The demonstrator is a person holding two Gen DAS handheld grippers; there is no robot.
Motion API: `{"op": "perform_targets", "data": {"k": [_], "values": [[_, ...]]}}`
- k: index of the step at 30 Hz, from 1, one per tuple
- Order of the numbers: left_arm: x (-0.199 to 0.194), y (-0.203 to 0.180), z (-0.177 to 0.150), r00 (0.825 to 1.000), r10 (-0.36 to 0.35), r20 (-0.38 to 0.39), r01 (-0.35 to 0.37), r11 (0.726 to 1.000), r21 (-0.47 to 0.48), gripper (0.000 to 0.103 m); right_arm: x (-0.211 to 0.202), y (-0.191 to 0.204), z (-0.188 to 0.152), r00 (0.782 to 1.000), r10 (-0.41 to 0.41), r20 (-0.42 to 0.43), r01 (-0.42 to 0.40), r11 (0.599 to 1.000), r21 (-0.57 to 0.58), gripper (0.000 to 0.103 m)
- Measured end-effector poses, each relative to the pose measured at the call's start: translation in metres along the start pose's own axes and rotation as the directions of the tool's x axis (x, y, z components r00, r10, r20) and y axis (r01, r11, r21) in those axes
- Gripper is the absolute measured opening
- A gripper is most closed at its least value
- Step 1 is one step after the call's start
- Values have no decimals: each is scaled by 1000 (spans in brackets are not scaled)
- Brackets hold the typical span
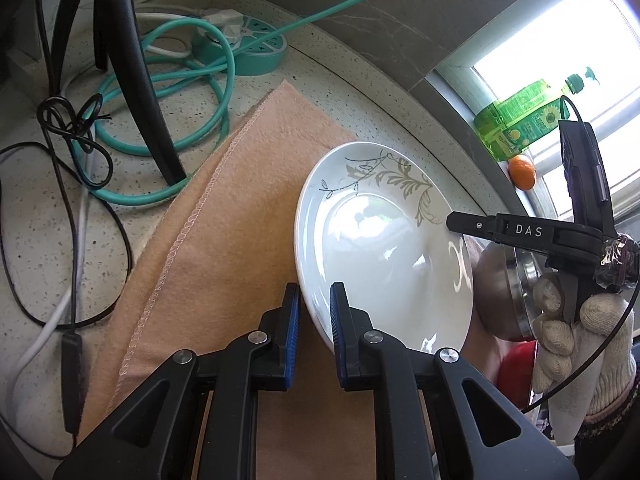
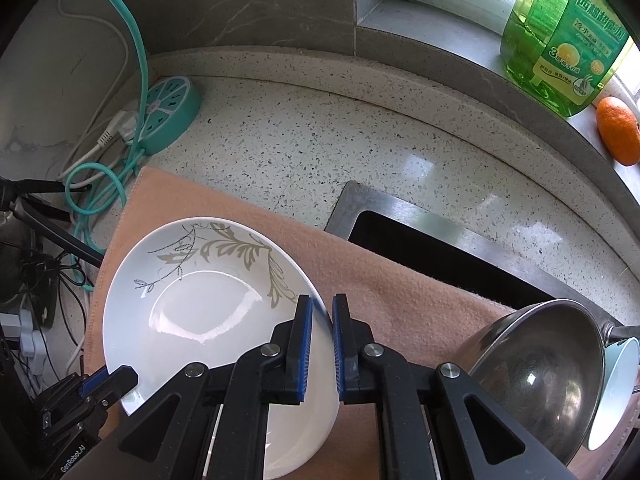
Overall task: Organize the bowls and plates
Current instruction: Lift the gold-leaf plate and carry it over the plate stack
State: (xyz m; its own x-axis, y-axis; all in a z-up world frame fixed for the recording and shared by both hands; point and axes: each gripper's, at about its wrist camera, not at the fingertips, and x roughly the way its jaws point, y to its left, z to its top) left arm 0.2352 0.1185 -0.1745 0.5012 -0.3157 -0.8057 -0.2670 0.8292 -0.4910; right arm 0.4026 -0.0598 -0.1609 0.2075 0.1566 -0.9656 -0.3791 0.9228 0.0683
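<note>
2 tools (image 1: 314,312) (image 2: 322,326), "DAS", "GenRobot.AI"

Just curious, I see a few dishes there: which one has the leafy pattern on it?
The white plate, pinched at its rim by both grippers over the peach cloth. The steel bowl beside it is plain metal, and the pale teal cup behind that is unpatterned.
</note>
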Motion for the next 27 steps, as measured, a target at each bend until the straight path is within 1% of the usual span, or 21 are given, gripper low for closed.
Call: {"op": "perform_targets", "data": {"k": [6,11,13,18,27], "values": [[-10,11,-1,1000,13,18,-13,1000,-15,13,-2,3,-15,998,66,-14,-65,998,19,9],[-15,20,-4,999,24,21,-23,998,-50,13,-7,6,-26,992,127,-16,-125,991,55,9],[-17,25,-5,1000,19,19,-17,998,-67,13,-10,8,-32,991,136,-14,-135,989,56,9],[-28,27,-8,999,25,30,-23,997,-68,13,-12,8,-45,985,172,-15,-170,981,98,9],[-54,21,-17,998,17,54,-15,999,-44,13,-34,6,-71,977,211,26,-213,967,141,9]]}}
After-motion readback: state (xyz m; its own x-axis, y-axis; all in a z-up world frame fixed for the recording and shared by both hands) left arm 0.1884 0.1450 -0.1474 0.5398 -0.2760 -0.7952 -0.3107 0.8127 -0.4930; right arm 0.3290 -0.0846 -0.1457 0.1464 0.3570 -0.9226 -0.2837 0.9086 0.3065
